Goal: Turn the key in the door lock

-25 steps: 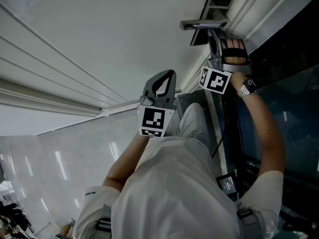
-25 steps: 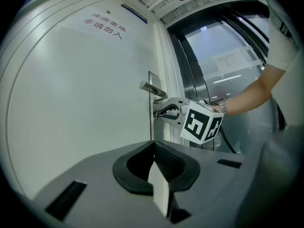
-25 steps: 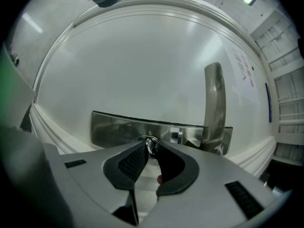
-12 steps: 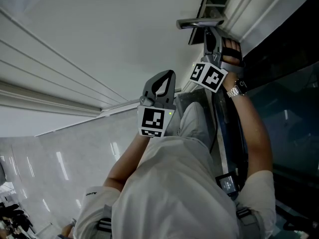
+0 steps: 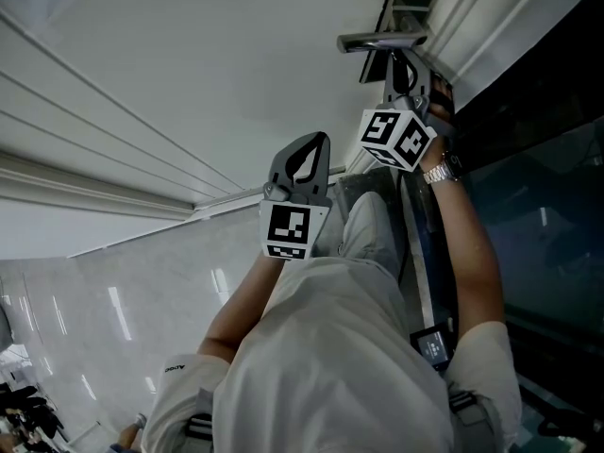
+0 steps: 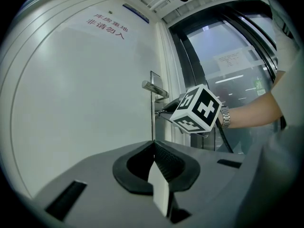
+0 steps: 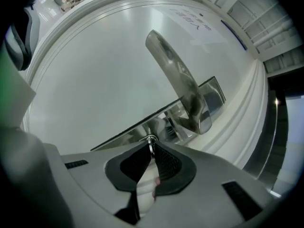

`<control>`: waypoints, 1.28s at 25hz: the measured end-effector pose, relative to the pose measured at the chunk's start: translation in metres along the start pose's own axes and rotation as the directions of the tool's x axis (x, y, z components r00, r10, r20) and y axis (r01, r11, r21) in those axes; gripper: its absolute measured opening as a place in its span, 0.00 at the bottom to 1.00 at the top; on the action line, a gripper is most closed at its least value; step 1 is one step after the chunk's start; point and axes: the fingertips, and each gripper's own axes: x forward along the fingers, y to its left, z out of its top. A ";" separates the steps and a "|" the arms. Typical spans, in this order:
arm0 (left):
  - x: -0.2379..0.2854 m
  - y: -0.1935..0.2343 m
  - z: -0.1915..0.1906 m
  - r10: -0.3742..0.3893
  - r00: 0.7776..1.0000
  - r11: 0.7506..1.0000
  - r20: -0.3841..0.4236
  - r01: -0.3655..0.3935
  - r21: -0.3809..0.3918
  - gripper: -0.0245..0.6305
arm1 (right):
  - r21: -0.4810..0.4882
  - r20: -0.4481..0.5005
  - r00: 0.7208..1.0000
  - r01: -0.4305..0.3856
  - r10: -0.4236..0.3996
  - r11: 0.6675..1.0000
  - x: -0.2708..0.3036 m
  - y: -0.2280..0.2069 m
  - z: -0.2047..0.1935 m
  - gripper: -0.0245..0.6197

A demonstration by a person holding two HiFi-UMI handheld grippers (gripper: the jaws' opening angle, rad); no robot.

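Note:
A silver lever handle sits on a metal lock plate on the white door. The thin metal head of the key sticks out of the plate just below the handle. My right gripper is level at the lock, its jaws have just been closing, and the key head is pinched between their tips. In the head view the right gripper reaches under the handle. My left gripper hangs back from the door, shut and empty, in mid-view.
A dark glass panel runs along the door's right side. A sign with red print is stuck high on the door. The person's light shirt fills the lower head view.
The right gripper has rolled about its own axis at the lock, so its marker cube shows a different face. The left gripper has stayed where it was.

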 end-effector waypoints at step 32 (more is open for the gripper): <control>-0.006 0.001 -0.002 0.004 1.000 1.000 -0.003 -0.004 -0.007 0.05 | 0.907 0.141 0.960 -0.224 0.244 0.356 0.002 -0.003 -0.007 0.05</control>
